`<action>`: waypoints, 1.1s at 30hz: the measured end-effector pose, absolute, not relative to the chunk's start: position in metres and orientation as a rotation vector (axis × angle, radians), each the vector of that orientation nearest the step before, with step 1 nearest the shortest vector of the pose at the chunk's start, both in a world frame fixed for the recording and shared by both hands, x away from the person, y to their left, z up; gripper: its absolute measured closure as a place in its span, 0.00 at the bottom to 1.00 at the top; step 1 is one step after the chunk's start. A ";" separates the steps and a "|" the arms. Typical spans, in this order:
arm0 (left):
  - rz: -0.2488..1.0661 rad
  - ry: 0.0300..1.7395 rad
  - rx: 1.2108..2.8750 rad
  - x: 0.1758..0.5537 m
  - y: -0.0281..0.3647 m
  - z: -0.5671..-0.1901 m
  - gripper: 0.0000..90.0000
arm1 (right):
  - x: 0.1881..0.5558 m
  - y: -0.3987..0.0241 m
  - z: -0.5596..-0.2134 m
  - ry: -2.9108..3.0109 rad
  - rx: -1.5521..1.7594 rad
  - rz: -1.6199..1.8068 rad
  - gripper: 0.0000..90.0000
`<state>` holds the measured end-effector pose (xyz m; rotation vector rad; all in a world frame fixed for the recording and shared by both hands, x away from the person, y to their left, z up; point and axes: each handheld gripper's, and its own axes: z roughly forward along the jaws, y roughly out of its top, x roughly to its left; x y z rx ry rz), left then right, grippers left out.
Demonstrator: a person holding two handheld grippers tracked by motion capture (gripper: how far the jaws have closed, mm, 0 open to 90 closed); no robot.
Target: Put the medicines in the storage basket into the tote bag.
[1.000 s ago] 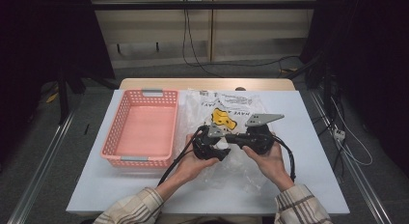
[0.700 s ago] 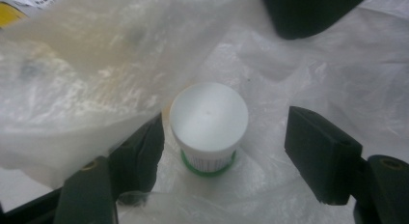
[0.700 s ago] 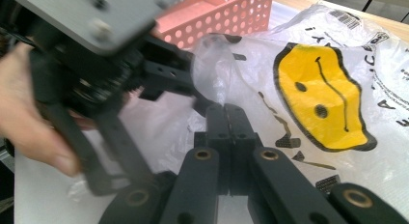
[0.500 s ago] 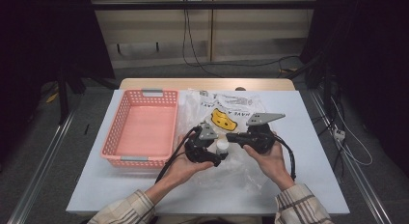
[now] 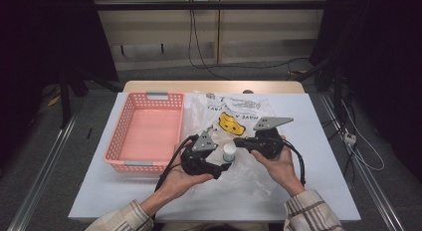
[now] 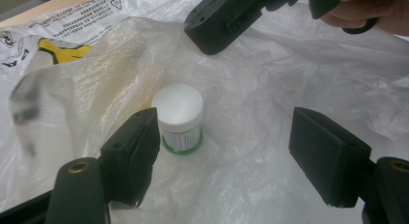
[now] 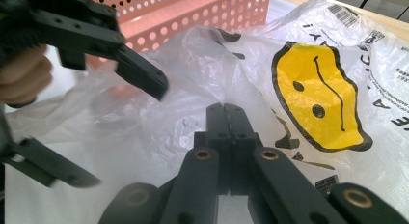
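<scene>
A small white jar [image 5: 229,152] with a green base [image 6: 179,119] stands on a clear plastic bag [image 5: 249,109] printed with a yellow smiley [image 7: 318,98]. My left gripper [image 5: 219,159] points at the jar from the near left. Its jaws [image 6: 226,127] have just been opening and stand wide, the jar between them nearer the left jaw and not pressed. My right gripper [image 5: 238,141] reaches in from the right, just beyond the jar. It is shut [image 7: 225,110], and a raised fold of the bag's film [image 6: 144,35] runs up to its tips.
A pink perforated basket [image 5: 115,141] sits at the left of the white table [image 5: 323,141], its near corner touching the bag. Cables trail from both grippers toward the person. The bag spreads over the table's middle and back.
My left gripper has drawn back toward the near left and its jaws have spread. The jar now stands free on the bag in front of it. The right gripper has stayed put.
</scene>
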<state>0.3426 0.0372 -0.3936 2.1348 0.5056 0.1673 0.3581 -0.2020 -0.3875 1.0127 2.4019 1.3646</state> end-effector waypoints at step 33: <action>0.245 0.609 2.052 0.308 0.118 -0.395 0.26 | 0.343 -0.206 -0.399 2.434 1.021 1.298 1.00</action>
